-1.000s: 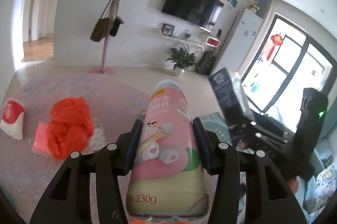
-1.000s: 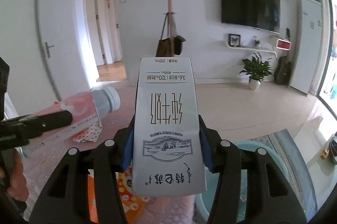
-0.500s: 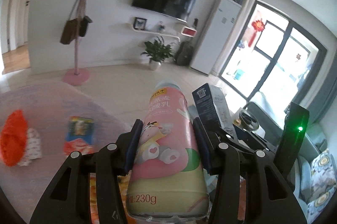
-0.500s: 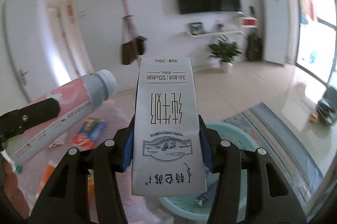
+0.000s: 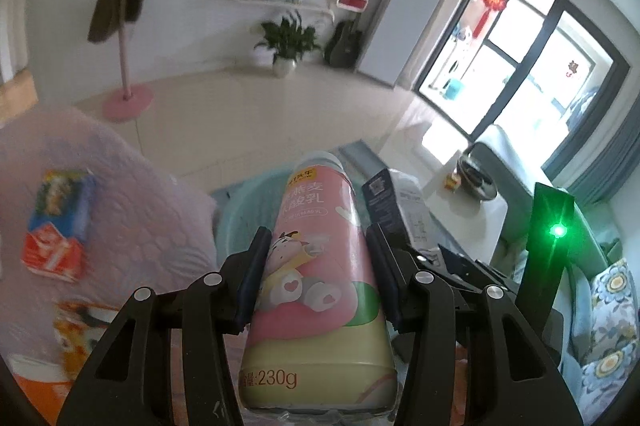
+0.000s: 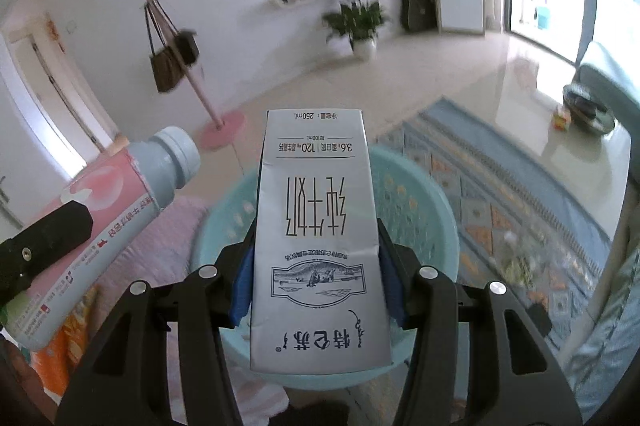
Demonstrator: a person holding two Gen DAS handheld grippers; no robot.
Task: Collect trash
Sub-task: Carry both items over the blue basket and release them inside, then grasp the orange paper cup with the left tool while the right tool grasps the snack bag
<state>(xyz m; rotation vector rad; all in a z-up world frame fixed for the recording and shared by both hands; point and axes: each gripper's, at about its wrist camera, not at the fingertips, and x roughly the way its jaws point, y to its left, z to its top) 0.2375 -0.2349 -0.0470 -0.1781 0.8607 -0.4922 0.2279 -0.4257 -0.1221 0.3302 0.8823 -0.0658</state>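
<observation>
both grippers swung right off the pink mat [image 5: 120,209]; carton [image 6: 318,246] and bottle [image 5: 320,290] now over teal basin [image 6: 424,201].

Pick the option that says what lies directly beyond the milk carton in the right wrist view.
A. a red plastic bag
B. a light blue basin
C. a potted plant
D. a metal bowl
B: the right gripper holds the grey milk carton in its jaws, and the round rim of the light blue basin curves out from behind the carton on both sides, on the patterned rug.
</observation>
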